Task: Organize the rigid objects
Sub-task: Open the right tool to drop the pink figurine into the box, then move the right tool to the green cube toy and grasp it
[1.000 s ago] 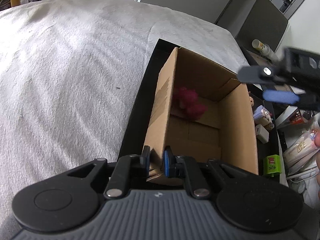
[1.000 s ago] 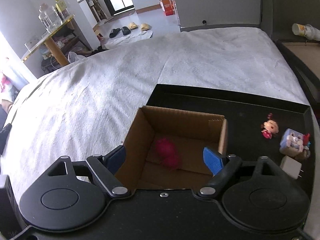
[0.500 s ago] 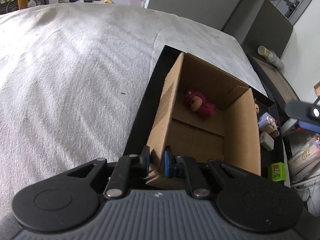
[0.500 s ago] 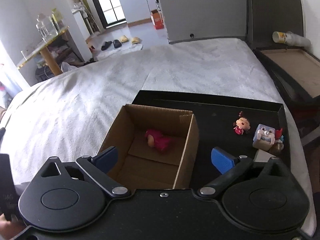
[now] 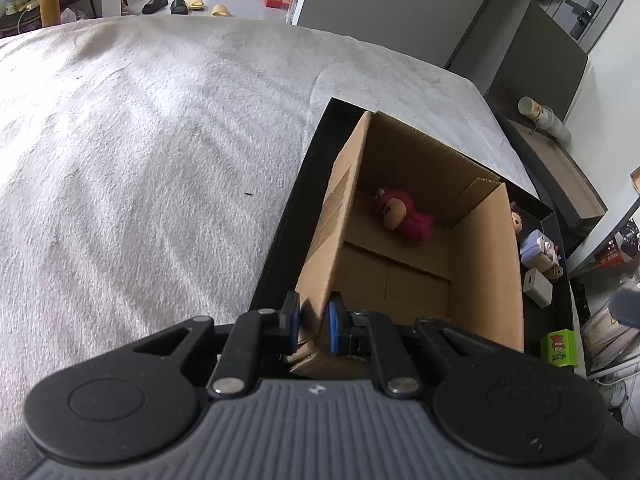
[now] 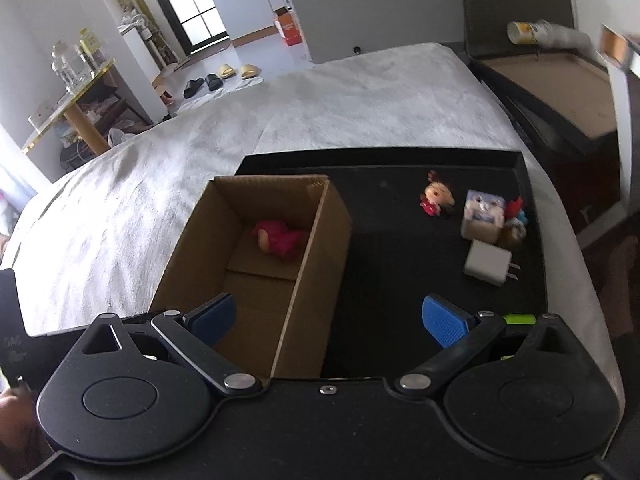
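Observation:
An open cardboard box (image 5: 480, 264) stands at the left end of a black tray (image 5: 292, 216) on the bed. My left gripper (image 5: 314, 322) is shut on the box's near corner wall. A pink plush doll (image 5: 404, 216) lies on its side at the far end of the box (image 6: 316, 248). My right gripper (image 6: 326, 316) hangs wide open above the box's right wall, nothing between its fingers. On the tray (image 6: 400, 220) to the right lie a small red doll (image 6: 436, 198), a cube toy (image 6: 482, 216), a white charger (image 6: 488, 262) and a green item (image 6: 518, 319).
A pale grey blanket (image 5: 140, 160) covers the bed left of and beyond the tray. Right of the bed stands a second dark tray lined with cardboard (image 6: 560, 92), a paper cup stack (image 6: 548, 34) at its far end. Slippers (image 6: 224, 76) lie on the floor beyond.
My right gripper has swung rightwards off the box, its jaws spreading wider, and has left the left wrist view. The pink doll now lies still in the box. My left gripper kept its grip.

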Demonstrator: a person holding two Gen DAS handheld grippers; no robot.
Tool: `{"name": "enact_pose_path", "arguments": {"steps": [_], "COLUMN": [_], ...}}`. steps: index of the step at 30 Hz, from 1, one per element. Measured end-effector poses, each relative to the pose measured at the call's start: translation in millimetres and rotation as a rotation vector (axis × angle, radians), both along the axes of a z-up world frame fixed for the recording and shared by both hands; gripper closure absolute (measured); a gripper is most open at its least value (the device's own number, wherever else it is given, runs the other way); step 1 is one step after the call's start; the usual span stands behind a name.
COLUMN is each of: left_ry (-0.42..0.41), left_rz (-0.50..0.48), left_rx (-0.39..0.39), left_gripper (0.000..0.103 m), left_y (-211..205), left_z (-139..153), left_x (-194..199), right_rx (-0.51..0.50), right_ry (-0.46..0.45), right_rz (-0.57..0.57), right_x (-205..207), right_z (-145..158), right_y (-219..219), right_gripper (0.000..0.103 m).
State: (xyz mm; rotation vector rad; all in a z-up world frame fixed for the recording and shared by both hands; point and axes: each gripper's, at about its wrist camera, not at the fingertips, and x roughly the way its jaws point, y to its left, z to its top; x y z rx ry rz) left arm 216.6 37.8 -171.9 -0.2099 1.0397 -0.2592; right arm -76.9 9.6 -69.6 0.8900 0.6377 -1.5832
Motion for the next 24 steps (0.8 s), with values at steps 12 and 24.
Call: {"name": "enact_pose_path", "arguments": {"steps": [12, 24], "left_ry": [0.028, 0.036], "left_rz": [-0.060, -0.087], "left_rx": [0.075, 0.059], "left_gripper": [0.091, 0.091], "left_y": [-7, -6], "left_z": [2, -1], "left_x": [5, 6], "right_rx": [-0.038, 0.010], "right_ry": [0.021, -0.012], "right_rz": [-0.118, -0.239], "right_x": [-32, -66], "right_z": [-1, -28], "right_y": [40, 73], "right_gripper": [0.004, 0.016]}}
